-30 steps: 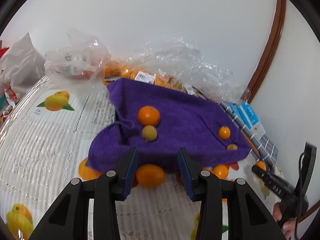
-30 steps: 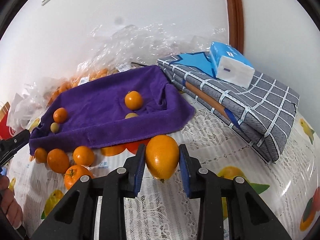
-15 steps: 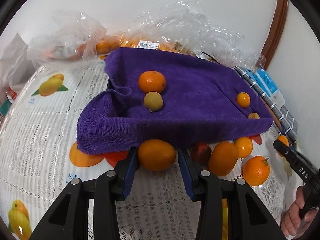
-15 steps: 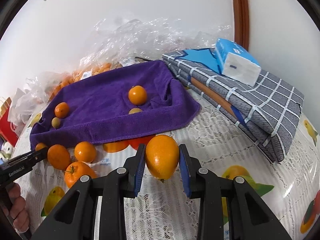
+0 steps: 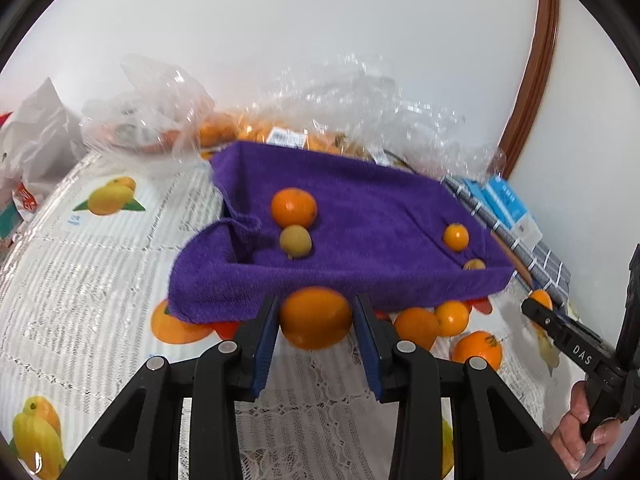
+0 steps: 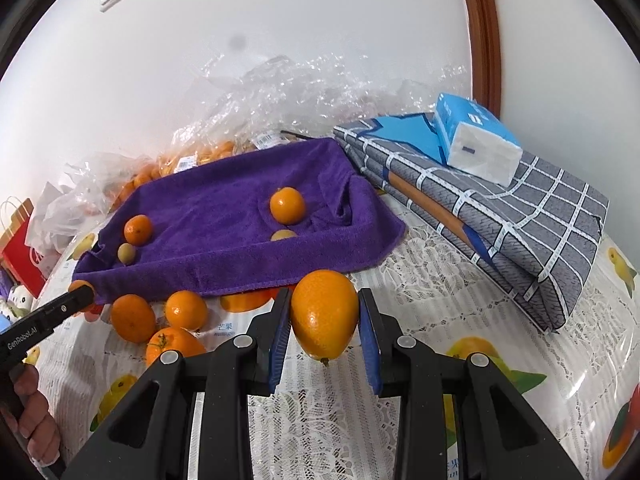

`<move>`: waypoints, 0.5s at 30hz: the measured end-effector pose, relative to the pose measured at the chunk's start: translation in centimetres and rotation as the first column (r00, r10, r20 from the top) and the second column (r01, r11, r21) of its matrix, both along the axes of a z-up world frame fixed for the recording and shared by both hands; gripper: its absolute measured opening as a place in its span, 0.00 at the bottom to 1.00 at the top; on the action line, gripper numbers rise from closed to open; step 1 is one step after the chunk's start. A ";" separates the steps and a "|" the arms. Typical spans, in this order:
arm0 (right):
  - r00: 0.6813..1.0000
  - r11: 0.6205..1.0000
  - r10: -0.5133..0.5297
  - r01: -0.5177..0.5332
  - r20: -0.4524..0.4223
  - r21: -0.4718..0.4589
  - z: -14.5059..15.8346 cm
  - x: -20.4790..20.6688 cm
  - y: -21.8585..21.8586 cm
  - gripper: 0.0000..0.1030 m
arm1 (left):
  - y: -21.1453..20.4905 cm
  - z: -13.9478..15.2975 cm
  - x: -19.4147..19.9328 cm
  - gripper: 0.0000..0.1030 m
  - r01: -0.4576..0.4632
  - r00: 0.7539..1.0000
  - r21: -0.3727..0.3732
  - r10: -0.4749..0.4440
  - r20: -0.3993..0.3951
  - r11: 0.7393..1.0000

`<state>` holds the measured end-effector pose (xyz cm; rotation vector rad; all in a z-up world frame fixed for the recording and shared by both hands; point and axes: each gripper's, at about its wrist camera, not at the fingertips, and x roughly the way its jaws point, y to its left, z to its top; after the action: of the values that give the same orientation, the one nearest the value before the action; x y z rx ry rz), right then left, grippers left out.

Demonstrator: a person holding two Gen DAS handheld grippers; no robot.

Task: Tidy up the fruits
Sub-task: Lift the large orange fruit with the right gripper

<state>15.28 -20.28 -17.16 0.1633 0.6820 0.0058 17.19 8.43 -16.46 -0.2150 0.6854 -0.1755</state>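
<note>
left gripper (image 5: pixel 315 322): jaws closing on oval orange (image 5: pixel 316 317), long axis across fingers | right gripper (image 6: pixel 324 326): clamped on upright orange fruit (image 6: pixel 324 320) | purple towel tray (image 5: pixel 400 280) just beyond both

A folded grey checked cloth (image 6: pixel 520 216) lies on the tabletop (image 6: pixel 420 280), which wears a white lace cover printed with fruit pictures. On top of the cloth rests a blue-and-white tissue pack (image 6: pixel 476 142). A red paper bag (image 6: pixel 20 244) stands at the far left edge, and a brown wooden door frame (image 6: pixel 482 32) rises along the white wall (image 6: pixel 280 20).
</note>
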 end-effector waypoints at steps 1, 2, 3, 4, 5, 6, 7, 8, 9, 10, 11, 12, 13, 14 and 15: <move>1.000 1.000 0.003 -0.003 0.006 -0.002 0.1 -0.1 0.1 0.32 | 0.0 0.2 -0.2 0.34 -0.003 1.000 0.000 0.003 0.014 1.000; 1.000 1.000 0.009 -0.009 0.013 -0.004 0.2 -0.3 0.2 0.32 | -0.1 0.3 -0.3 0.33 -0.003 1.000 0.005 0.003 0.021 1.000; 1.000 1.000 0.018 -0.018 0.020 -0.005 0.3 -0.4 0.3 0.32 | -0.4 0.4 -0.4 0.33 0.000 1.000 0.013 0.000 0.030 1.000; 0.999 1.000 0.024 -0.024 0.026 -0.008 0.3 -0.5 0.4 0.32 | -0.6 0.5 -0.6 0.32 0.005 0.999 0.020 -0.006 0.039 1.000; 0.999 0.999 0.029 -0.028 0.034 -0.014 0.4 -0.6 0.6 0.32 | -1.0 0.6 -0.7 0.32 0.015 0.999 0.031 -0.016 0.048 0.999; 0.999 0.999 0.031 -0.030 0.041 -0.022 0.6 -0.8 0.7 0.32 | -1.2 0.6 -0.9 0.32 0.022 0.998 0.037 -0.024 0.053 0.999; 0.998 0.999 0.031 -0.030 0.048 -0.029 0.6 -0.9 0.9 0.32 | -1.4 0.6 -0.9 0.32 0.031 0.998 0.039 -0.033 0.053 0.999; 0.998 0.999 0.032 -0.031 0.052 -0.035 0.7 -1.0 1.0 0.32 | -1.4 0.6 -0.9 0.32 0.036 0.998 0.038 -0.038 0.045 0.999; 0.998 0.999 0.035 -0.033 0.052 -0.036 0.7 -1.0 1.0 0.32 | -1.3 0.4 -0.8 0.32 0.042 0.999 0.030 -0.043 0.027 0.999; 0.998 0.999 0.037 -0.036 0.046 -0.036 0.7 -0.9 1.0 0.32 | -1.4 0.2 -0.7 0.32 0.049 0.999 0.025 -0.049 0.012 0.999; 0.999 0.999 0.038 -0.036 0.039 -0.036 0.6 -0.8 1.0 0.32 | -1.4 -0.2 -0.4 0.33 0.057 0.998 0.022 -0.056 -0.020 0.998; 0.999 0.999 0.038 -0.037 0.029 -0.035 0.5 -0.6 0.9 0.32 | -1.5 -0.5 -0.2 0.34 0.056 0.998 0.027 -0.054 -0.045 0.998; 0.999 0.999 0.040 -0.039 0.017 -0.033 0.4 -0.4 0.9 0.32 | -1.7 -0.9 0.1 0.35 0.052 0.996 0.039 -0.049 -0.081 0.998; 0.999 0.999 0.043 -0.043 0.005 -0.029 0.2 -0.2 0.9 0.32 | -1.9 -1.3 0.4 0.35 0.059 0.992 0.047 -0.053 -0.114 0.997; 0.999 0.999 0.047 -0.047 -0.004 -0.026 0.1 0.0 0.9 0.32 | -2.1 -1.6 0.4 0.35 0.077 0.989 0.049 -0.070 -0.134 0.996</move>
<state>15.24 -19.38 -17.07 0.1219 0.6890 0.0417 17.60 6.36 -18.03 -0.1505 0.8293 -0.2142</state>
